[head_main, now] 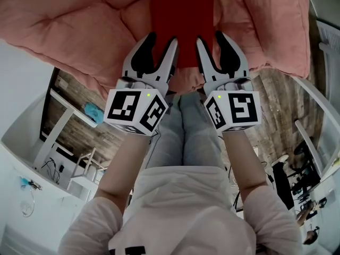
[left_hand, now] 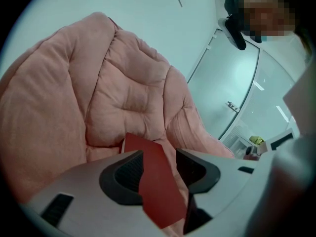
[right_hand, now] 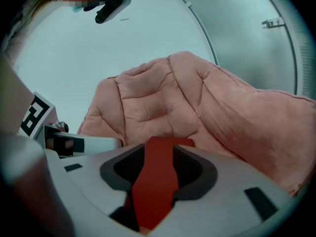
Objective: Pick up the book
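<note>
Both at flat red book (head_main: 183,15) over puffy pink quilt (head_main: 79,25): R gripper (head_main: 209,37) pinched it, L gripper (head_main: 162,37) open round its edge.

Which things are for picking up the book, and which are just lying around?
For the job:
red book
left hand-held gripper, open around the book
right hand-held gripper, clamped on the book

Just lying about:
pink quilt under the book
wooden floor
glass door
</note>
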Available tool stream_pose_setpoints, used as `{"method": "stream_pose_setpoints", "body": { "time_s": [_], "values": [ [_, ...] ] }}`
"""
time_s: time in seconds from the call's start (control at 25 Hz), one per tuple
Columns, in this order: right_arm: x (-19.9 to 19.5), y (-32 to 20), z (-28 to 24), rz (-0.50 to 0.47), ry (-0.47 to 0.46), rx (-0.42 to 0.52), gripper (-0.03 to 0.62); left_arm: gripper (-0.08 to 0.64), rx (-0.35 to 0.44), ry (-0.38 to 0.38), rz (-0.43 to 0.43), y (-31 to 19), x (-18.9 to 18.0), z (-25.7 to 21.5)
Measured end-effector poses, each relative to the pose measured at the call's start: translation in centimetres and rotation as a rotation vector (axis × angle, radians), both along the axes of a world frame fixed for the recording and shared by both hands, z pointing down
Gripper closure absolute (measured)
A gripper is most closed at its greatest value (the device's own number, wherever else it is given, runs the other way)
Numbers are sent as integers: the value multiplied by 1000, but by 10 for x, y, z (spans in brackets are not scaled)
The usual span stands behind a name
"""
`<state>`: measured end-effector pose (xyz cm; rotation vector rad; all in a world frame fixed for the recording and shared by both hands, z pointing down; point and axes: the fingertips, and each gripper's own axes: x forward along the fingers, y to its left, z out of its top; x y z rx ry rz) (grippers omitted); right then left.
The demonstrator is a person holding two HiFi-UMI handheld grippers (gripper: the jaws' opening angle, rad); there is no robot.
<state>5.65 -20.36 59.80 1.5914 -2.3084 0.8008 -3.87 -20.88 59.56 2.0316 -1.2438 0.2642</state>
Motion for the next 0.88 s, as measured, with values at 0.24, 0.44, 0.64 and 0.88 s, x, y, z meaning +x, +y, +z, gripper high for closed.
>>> {"method": "stream_pose_setpoints", "body": {
  "time_s": [0.24, 0.44, 0.64, 0.88],
  "values": [
    [-1, 1, 10, -6, 10, -27, 410, 354, -23, -12, -2, -3, 1, 9],
    [-1, 2, 22, -1, 3, -63, 403, 353, -42, -40, -13, -3, -4, 20],
    [3, 2, 36, 8, 23, -98, 391, 337, -81, -56, -28, -3, -4, 30],
    [7, 2, 51, 15, 32, -129, 387, 337, -116, -78, -58, -5, -8, 46]
  ]
}}
